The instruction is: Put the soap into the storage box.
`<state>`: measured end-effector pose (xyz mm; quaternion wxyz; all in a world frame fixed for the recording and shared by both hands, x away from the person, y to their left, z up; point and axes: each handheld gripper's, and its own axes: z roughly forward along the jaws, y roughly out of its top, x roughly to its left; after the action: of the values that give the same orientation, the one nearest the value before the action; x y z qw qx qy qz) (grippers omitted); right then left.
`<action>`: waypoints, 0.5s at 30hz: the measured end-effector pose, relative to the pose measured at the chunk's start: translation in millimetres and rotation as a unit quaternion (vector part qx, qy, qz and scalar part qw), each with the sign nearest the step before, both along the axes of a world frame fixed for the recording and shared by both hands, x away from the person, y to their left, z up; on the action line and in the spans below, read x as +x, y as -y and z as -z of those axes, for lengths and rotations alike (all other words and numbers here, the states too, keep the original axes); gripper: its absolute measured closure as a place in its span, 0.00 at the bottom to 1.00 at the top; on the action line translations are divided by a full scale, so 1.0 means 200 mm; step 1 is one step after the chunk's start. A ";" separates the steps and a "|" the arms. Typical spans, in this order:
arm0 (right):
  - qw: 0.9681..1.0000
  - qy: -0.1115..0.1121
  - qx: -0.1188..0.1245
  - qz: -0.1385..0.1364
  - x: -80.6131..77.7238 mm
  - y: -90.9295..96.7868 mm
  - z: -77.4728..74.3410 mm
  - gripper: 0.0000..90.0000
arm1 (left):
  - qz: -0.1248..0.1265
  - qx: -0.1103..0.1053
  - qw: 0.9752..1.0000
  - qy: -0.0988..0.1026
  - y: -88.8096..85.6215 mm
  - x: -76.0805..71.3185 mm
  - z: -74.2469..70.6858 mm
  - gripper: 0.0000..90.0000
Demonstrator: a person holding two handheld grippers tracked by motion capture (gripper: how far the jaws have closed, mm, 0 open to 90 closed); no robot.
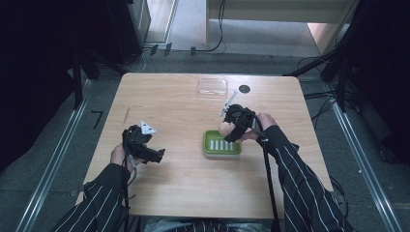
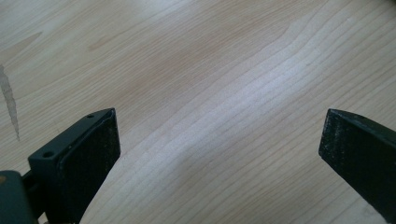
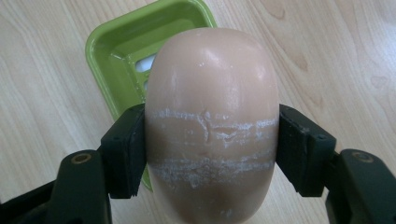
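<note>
Pale wood grain covers the tabletop [image 1: 183, 188], and the account runs from its left side across to the right. Near the left edge, in the high view, the person's left hand [image 1: 118, 155] holds the left tongs [image 1: 157, 154] low over bare wood, a grey three-cornered plate on top of them. In the left gripper view these tongs [image 2: 219, 140] stand wide apart, with nothing between the two black pads [image 2: 93, 154] except the wood below; a thin pale streak marks the surface at the far left of that view.

Right of centre sits a green soap dish [image 1: 209, 145], a shallow rectangular tray with pale slots along its floor. Just above its far right corner the right tongs [image 1: 227, 129] hang, held by the right hand [image 1: 263, 123] in a striped sleeve. In the right gripper view these tongs [image 3: 212, 149] are clamped on a peach-coloured bar of soap [image 3: 212, 93], one pad pressed against each long side. The bar is rounded and glossy, with two whitish scuffed bands across its middle. It is lifted clear of the soap dish [image 3: 107, 51], whose green rim shows behind and to the left of it.

Farther back on the tabletop lie a clear plastic lid [image 1: 212, 87] and, just to its right, a small dark round disc [image 1: 244, 89].
</note>
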<state>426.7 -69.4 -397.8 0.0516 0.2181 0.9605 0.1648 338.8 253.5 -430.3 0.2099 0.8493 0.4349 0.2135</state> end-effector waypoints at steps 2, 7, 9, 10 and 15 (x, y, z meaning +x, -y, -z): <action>1.000 0.000 0.000 -0.006 0.00 -0.01 0.00 0.38 | -0.001 0.002 1.000 0.000 -0.01 0.00 0.00 0.00; 1.000 0.002 -0.003 -0.011 0.00 -0.04 0.01 0.38 | -0.001 0.000 1.000 0.000 -0.01 0.00 0.00 0.00; 1.000 0.000 -0.003 -0.015 0.00 -0.05 0.02 0.38 | -0.001 0.001 1.000 0.000 -0.01 0.00 0.00 0.00; 1.000 0.001 -0.002 -0.017 0.00 -0.05 0.02 0.38 | -0.001 0.000 1.000 0.000 -0.01 0.00 0.00 0.00; 1.000 -0.001 -0.006 -0.022 0.00 -0.07 0.04 0.38 | -0.003 0.000 1.000 0.000 -0.01 -0.01 0.00 0.00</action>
<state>427.3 -56.1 -406.1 0.0486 0.1972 0.9660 0.1601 337.7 256.5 -429.6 0.2093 0.8477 0.4377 0.2146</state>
